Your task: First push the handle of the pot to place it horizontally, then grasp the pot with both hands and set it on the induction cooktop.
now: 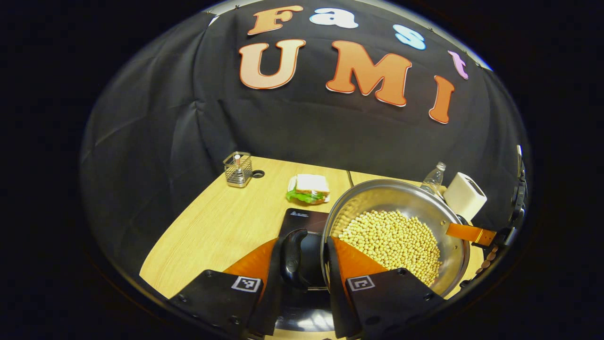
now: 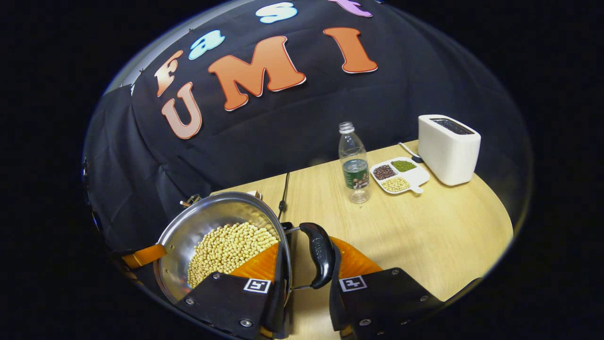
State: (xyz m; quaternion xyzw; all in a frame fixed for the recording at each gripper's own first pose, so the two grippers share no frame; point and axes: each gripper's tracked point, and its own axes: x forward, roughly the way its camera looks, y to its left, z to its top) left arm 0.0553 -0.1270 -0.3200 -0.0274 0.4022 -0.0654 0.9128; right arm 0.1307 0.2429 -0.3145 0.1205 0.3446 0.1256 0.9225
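Carrying the pot [image 1: 401,226] between them, both tongs pinch a side handle: the left tongs [image 1: 304,264] grip the left handle [image 1: 292,257], and the right tongs [image 2: 306,264] grip the right handle [image 2: 321,255]. In each view one finger lies inside the rim and the other outside the handle. The pot, full of pale beans [image 2: 226,250], looks lifted and tilted. The cooktop [image 1: 302,222] lies directly beneath its left edge, so I judge the coming move to be a level lowering. On the table [image 2: 424,226], a bottle [image 2: 354,163], divided dish [image 2: 398,174] and toaster [image 2: 448,148] stand well apart; a sandwich [image 1: 309,189] sits beyond the cooktop.
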